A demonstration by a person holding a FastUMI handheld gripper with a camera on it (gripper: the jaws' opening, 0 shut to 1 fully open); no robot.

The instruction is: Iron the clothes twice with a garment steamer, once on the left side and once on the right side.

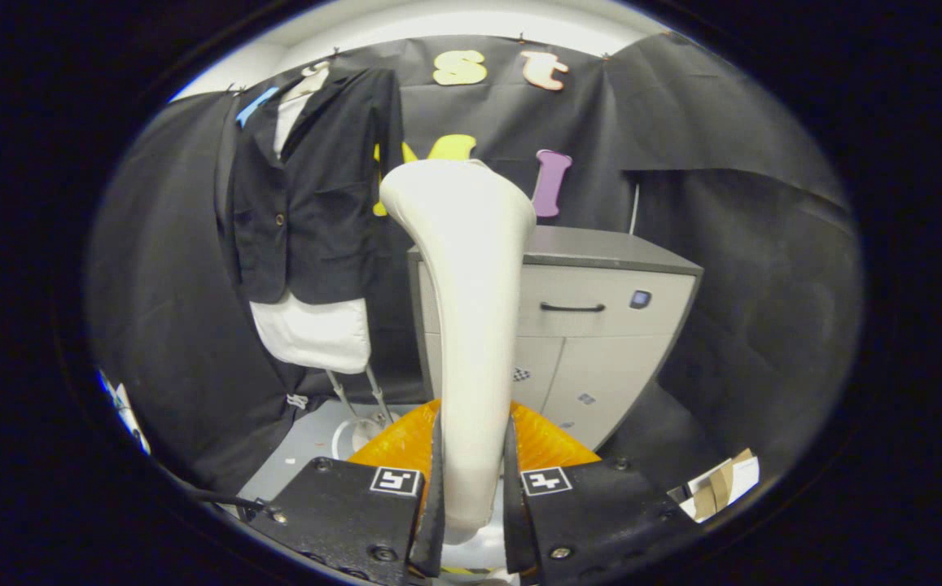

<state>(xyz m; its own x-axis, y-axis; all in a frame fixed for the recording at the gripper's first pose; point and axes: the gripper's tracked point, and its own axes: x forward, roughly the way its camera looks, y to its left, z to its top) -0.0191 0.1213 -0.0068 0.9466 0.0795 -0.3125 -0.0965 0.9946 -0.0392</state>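
**Steamer in hand, jacket well off to one side**

So, the gripper point(472, 488) has both fingers pressed against the narrow lower handle of the tall cream-white plastic garment steamer point(466, 325), which stands upright between them with its broad head at the top. The hold looks firm, yet it sits low on a long body, so I judge the head could swing or twist in the fingers if the person moves briskly.

Taking the grey two-tone cabinet point(601, 325) with its dark drawer handle as the landmark: the steamer rises right in front of the cabinet's left corner. The black buttoned jacket point(316, 187), worn over a white dress form point(312, 330) on thin metal legs point(357, 395), hangs to the left of the cabinet and clear of it. Neither side of the jacket looks ironed yet, as far as I can judge; the steamer head is well apart from the cloth.

The risks I see: swinging left, the head could clip the cabinet's near corner or top edge, or push into the light dress form and tip it on those thin legs. A bright orange crinkled mass point(544, 443) lies just ahead of the fingers, below the cabinet's doors; what it is I cannot tell, and the steamer could snag on it.

Open room lies left of the cabinet, in front of the jacket, over the pale floor point(300, 448). To the cabinet's right, crumpled cardboard point(719, 484) litters the ground.
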